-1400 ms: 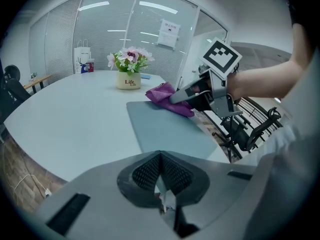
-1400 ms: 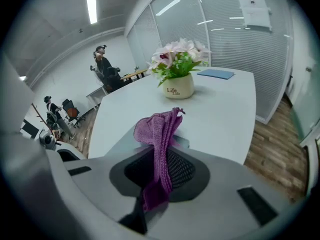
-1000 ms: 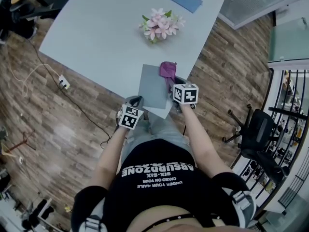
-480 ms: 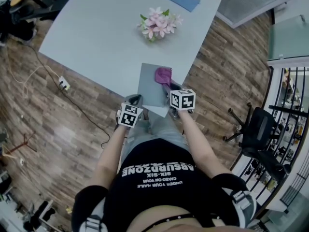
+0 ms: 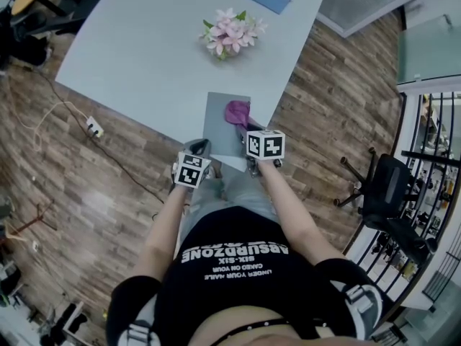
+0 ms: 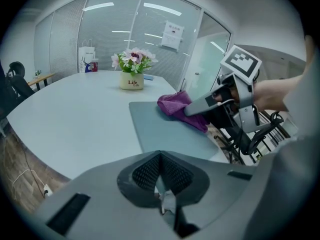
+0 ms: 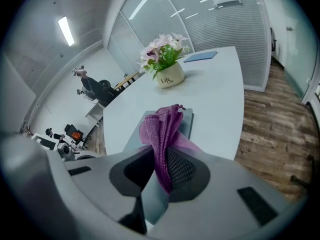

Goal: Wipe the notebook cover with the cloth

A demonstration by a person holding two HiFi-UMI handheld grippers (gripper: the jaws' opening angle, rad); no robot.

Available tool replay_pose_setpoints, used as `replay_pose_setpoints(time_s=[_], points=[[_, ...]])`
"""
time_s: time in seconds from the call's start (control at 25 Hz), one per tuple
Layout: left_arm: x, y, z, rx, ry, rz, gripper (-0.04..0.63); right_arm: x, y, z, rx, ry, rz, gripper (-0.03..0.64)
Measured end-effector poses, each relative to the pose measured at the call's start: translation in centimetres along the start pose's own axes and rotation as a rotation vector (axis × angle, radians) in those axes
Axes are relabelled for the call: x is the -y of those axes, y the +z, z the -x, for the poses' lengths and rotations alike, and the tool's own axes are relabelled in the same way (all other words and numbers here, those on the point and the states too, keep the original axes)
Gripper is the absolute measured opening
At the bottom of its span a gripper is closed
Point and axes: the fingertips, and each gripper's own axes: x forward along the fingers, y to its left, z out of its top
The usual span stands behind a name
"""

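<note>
The notebook is laid at the near edge of the table, its near side pinched in the closed left gripper. The purple cloth is clamped in the right gripper and rested on the cover's right part.

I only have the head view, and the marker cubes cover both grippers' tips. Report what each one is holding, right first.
Observer: In the right gripper view, the right gripper has its fingers shut on the purple cloth, which bunches up out of them.
Operator: Now the left.
Observer: The left gripper has its fingers together on a thin grey sliver, apparently the near edge of the notebook.
Operator: Confirm the cloth is down on the cover.
Observer: In the left gripper view, the cloth appears to rest on the far right part of the notebook, touching the cover.
</note>
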Motion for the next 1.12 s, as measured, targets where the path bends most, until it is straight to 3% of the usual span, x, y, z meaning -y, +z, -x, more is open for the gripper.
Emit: replay_pose_setpoints(time_s=[0.28,0.44,0.64,1.0,1.12], points=[[-0.1,0.0,0.0,0.015,-0.008,0.021,0.014,-2.6,-0.7,-1.1,-0.039,-0.017,0.074,0.075],[0.0,0.0,0.0,0.026,-0.009,0.035,0.014,-5.5,-1.6,-2.0,-0.072,0.048,0.116,0.075],[-0.3,-0.2,0.0,0.068,-0.045,0.140,0.014,-7.7,-2.5,-2.9,-0.086,0.035,0.254,0.075],[0.4,-2.7,2.0,0.042,-0.025,0.151,0.014,-8.0,-3.0,-3.1,-0.075,-0.013,0.339,0.075],[0.3,-2.8,2.1,0.034,-0.018,0.152,0.014,-9.1,-3.4,-3.3,-0.082,0.020,0.346,0.075]])
